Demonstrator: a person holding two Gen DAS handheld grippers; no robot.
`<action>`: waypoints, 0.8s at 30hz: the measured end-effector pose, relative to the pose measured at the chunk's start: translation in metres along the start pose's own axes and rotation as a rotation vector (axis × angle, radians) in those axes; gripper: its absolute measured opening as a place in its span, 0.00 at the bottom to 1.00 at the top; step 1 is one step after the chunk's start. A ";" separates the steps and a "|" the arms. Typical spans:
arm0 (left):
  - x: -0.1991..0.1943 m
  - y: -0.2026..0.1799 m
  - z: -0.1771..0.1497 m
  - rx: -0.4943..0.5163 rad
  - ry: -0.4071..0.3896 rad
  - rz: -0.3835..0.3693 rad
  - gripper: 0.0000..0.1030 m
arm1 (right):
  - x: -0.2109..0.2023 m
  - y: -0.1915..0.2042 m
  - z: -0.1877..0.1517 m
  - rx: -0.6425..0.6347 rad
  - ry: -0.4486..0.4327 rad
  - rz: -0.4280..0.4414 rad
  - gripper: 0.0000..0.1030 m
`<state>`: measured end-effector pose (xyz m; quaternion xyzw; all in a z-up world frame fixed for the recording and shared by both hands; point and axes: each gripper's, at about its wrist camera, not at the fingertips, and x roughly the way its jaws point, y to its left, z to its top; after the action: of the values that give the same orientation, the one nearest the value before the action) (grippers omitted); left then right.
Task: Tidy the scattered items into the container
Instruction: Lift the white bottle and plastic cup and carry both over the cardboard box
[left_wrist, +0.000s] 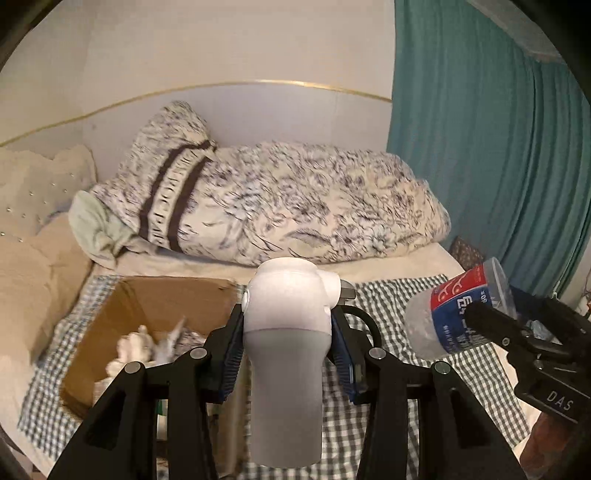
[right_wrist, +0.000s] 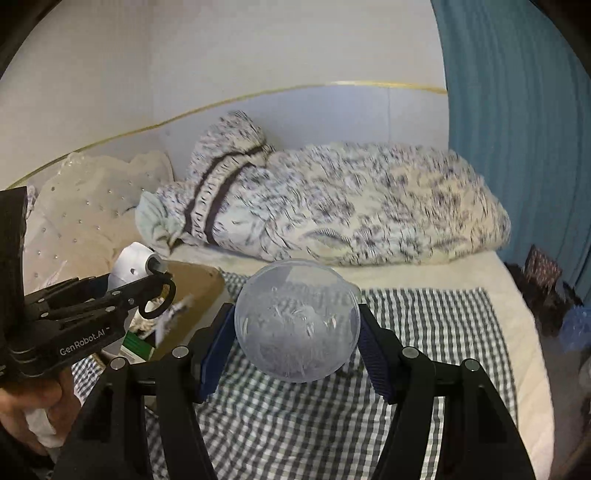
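My left gripper (left_wrist: 287, 341) is shut on a white and grey bottle-shaped device (left_wrist: 286, 354) with a black loop strap, held above the bed beside the open cardboard box (left_wrist: 147, 299). The box holds white crumpled items (left_wrist: 136, 347). My right gripper (right_wrist: 297, 332) is shut on a clear plastic jar (right_wrist: 297, 319) with a red and blue label; its base faces the camera. In the left wrist view the jar (left_wrist: 454, 317) and right gripper (left_wrist: 513, 325) are at right. In the right wrist view the left gripper (right_wrist: 122, 299) holds the device (right_wrist: 131, 267) over the box (right_wrist: 195, 288).
A checked blanket (right_wrist: 406, 332) covers the bed. A rolled floral duvet (left_wrist: 277, 203) lies at the back, cream pillows (left_wrist: 33, 206) at left, a teal curtain (left_wrist: 491, 147) at right. A green and white carton (right_wrist: 138, 347) sits in the box. Dark clutter (right_wrist: 546, 291) lies by the bed's right edge.
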<state>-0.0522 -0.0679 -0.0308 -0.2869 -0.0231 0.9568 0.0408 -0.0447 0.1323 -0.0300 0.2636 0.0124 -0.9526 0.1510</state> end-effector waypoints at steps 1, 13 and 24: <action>-0.006 0.005 0.001 -0.003 -0.007 0.007 0.43 | -0.005 0.008 0.002 -0.016 -0.014 -0.003 0.62; -0.061 0.060 0.011 -0.015 -0.073 0.105 0.43 | -0.043 0.087 0.019 -0.138 -0.120 0.044 0.62; -0.057 0.107 0.007 -0.060 -0.047 0.139 0.43 | -0.017 0.138 0.026 -0.194 -0.085 0.100 0.62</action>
<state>-0.0162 -0.1800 -0.0011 -0.2662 -0.0329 0.9627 -0.0347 -0.0030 0.0025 0.0084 0.2075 0.0851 -0.9485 0.2238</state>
